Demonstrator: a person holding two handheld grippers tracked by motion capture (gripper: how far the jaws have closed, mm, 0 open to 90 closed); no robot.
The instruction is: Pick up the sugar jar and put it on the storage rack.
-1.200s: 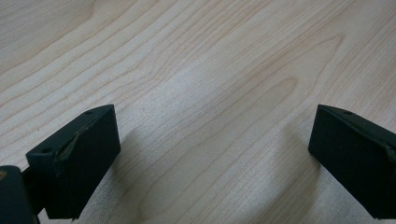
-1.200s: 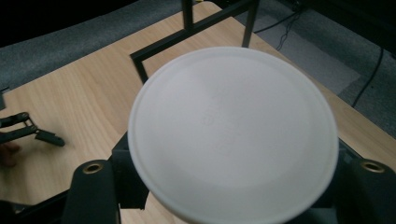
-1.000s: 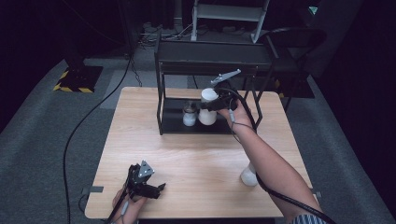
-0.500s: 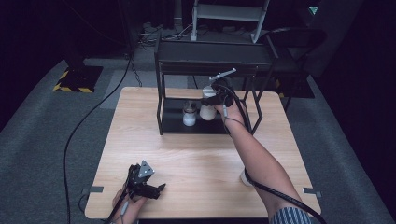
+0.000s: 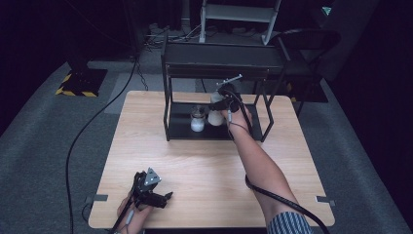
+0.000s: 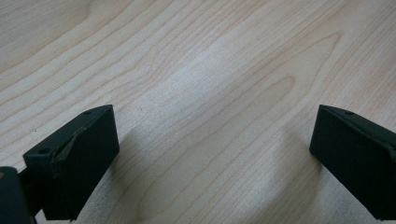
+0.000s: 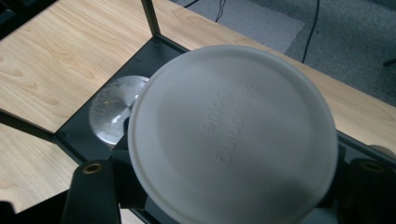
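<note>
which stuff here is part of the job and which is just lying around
In the job:
- white round-lidded plastic bottle, held in the right gripper
- black metal two-tier rack
- clear glass jar with white contents on its lower shelf

Lying about:
- left gripper, open, idle
- black floor cable

White jar [image 7: 233, 140] clamped in right tongs [image 7: 224, 186], above black shelf [image 7: 140, 60]; clear jar [image 7: 112, 109] beside.

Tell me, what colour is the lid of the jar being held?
Frosted white lid, clearest in the right gripper view.
</note>
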